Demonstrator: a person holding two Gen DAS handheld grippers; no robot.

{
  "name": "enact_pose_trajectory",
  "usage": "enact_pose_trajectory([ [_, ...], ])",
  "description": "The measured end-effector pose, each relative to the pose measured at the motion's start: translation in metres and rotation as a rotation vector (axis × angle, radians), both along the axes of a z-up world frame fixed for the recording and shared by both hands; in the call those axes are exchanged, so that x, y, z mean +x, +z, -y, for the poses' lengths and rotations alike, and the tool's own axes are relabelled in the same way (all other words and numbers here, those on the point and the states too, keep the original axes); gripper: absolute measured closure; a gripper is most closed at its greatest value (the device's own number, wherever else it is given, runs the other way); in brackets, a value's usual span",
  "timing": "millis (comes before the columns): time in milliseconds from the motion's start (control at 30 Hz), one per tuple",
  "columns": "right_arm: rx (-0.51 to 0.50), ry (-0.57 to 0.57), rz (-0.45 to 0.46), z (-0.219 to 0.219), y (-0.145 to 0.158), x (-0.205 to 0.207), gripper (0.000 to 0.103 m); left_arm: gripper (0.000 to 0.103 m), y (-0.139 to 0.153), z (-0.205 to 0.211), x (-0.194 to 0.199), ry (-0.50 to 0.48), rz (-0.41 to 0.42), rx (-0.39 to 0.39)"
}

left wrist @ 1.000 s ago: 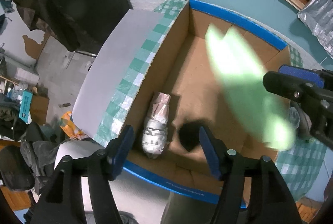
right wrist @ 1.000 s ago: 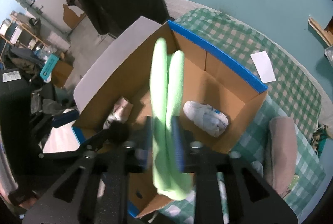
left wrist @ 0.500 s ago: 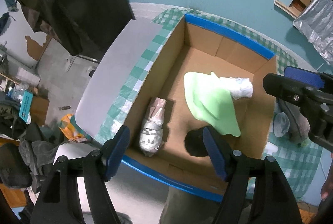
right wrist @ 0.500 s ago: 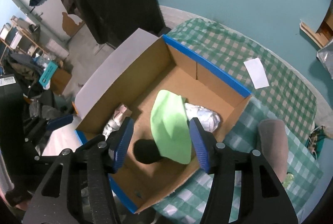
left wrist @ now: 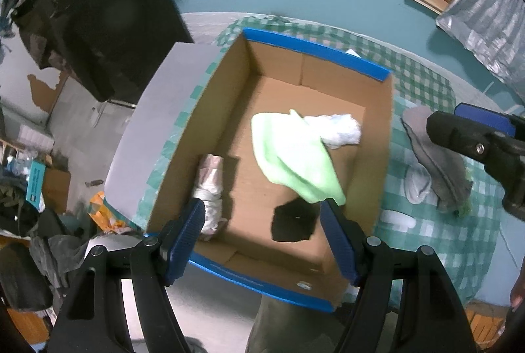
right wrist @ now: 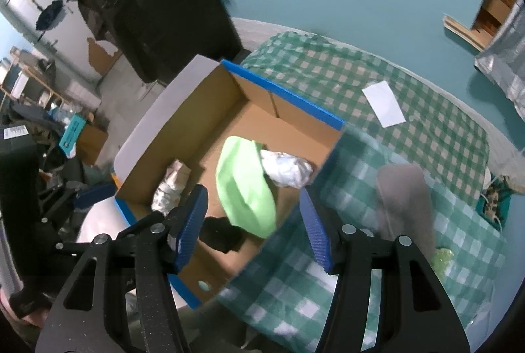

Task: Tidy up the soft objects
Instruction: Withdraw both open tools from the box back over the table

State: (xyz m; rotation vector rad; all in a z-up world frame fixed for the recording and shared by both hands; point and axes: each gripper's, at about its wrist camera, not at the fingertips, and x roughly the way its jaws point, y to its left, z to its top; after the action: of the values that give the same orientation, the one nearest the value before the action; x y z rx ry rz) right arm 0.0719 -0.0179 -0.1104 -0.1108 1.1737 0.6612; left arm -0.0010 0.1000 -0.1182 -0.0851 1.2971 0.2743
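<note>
Cardboard box [left wrist: 377,162] holds green cloth [left wrist: 295,156], white bundle [left wrist: 338,129], patterned roll [left wrist: 210,185], perhaps a black sock [left wrist: 292,223]; both claws gape empty.

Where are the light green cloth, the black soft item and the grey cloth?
light green cloth [left wrist: 292,156], left wrist view, middle of its spread
black soft item [left wrist: 292,223], left wrist view, centre
grey cloth [right wrist: 405,195], right wrist view, mid-body
</note>
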Motion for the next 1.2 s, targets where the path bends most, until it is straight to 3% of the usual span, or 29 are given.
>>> enact_pose_trajectory([
  [700, -0.014, -0.171, -0.012, 0.112, -0.001, 0.001, 0.045, 0.029, 0.019, 0.079, 0.011, -0.150, 0.030, 0.033],
  [1200, -0.069, -0.282, -0.017, 0.206, -0.013, 0.003, 0.045, 0.028, 0.009, 0.137, 0.023, -0.242, 0.007, 0.034],
])
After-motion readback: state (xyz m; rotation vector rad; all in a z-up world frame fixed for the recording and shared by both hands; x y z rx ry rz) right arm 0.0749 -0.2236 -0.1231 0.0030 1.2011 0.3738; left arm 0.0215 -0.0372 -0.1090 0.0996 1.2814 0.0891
